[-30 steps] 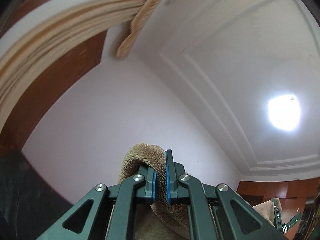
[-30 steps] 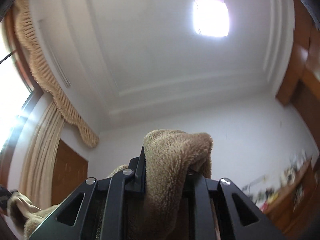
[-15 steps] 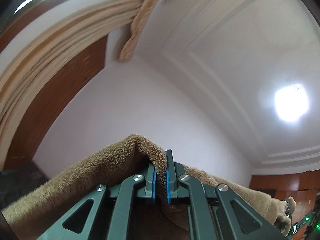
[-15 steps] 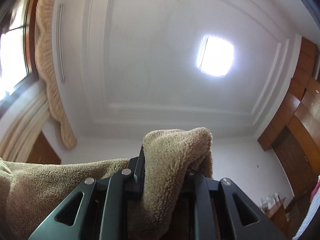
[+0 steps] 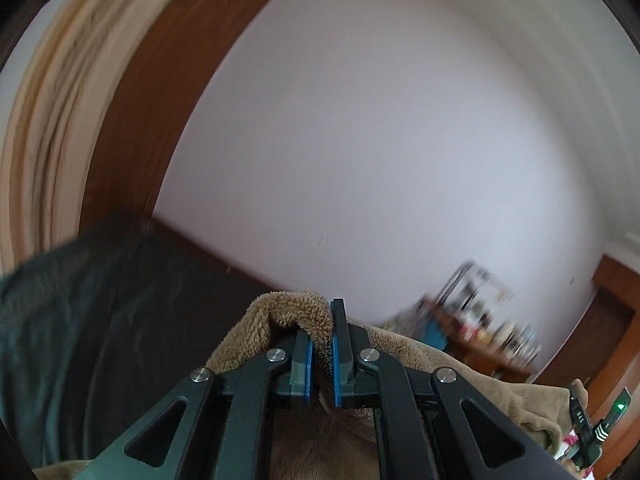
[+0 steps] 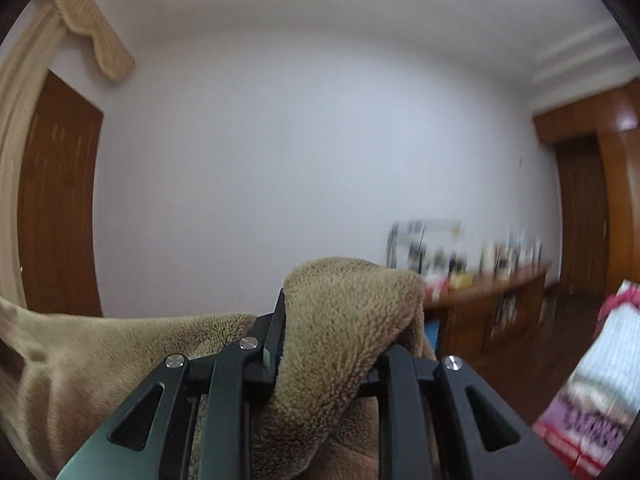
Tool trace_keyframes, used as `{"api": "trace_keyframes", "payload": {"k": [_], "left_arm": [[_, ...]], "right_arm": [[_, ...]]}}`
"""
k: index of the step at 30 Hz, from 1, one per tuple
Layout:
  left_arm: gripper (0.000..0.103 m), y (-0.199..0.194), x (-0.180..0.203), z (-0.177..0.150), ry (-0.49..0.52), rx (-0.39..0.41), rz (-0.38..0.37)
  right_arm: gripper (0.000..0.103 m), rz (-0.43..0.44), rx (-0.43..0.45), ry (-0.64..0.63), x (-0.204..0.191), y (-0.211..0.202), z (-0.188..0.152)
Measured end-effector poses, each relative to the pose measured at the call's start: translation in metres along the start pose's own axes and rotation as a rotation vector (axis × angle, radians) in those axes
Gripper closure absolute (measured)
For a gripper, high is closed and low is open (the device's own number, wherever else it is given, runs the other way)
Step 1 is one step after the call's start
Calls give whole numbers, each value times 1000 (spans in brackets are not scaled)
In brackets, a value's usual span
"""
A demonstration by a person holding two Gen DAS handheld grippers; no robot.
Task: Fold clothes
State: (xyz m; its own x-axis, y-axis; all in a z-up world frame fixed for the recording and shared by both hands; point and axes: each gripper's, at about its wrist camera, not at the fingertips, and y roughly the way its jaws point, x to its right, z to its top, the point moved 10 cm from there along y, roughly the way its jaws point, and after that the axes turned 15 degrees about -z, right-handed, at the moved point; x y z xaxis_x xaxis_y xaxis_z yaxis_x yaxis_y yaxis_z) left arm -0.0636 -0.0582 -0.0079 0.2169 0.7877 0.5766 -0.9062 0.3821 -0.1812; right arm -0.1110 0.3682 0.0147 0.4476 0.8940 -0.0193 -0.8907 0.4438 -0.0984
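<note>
Both grippers, left gripper (image 5: 320, 354) and right gripper (image 6: 332, 344), pinch the fleece garment (image 6: 352, 312) tight; its bulk at six o'clock could drag it loose.

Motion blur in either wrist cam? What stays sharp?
Left wrist view: curtain and shelf clutter smeared; left gripper and fleece garment crisp. Right wrist view: sideboard and bedding blurred; right gripper sharp; fisheye bends the walls.

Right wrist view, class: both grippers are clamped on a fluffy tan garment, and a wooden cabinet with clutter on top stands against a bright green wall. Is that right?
One detail is wrong: the wall is white, not green, as the right wrist view shows. The rest holds: the left gripper and right gripper are clamped on the tan garment, and the cluttered wooden cabinet stands against that wall.
</note>
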Motion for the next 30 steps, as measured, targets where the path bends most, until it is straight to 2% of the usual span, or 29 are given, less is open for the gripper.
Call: {"api": "trace_keyframes", "payload": {"k": [3,5,9,14,17,19,21,30], "left_arm": [[96,45,-32,-3,0,-81,66],[96,68,-53,-17,-14,-126,95],[96,112,-88,-40,-38,-209,157],[96,140,-112,-89,-62,-294,198],[96,151,-129,-109,-80,-324,222],[96,158,-138,-116,-88,-335,234],[96,160,-144,-124,-100,-343,240],[95,155,-149,-133,-116,-403,236]], "right_arm": [[81,15,-141,-18,-3,41,-39],[81,15,-214,-55,3,59,-68],[77,13,-331,-122,-10,99,-103],[68,16,-450,-168,-12,145,-157],[55,12,-494,-176,-7,159,-176],[42,8,-505,-176,-3,162,-183],[37,18,-507,-170,-1,159,-188],[29,81,-489,-220,-6,138,-182]]}}
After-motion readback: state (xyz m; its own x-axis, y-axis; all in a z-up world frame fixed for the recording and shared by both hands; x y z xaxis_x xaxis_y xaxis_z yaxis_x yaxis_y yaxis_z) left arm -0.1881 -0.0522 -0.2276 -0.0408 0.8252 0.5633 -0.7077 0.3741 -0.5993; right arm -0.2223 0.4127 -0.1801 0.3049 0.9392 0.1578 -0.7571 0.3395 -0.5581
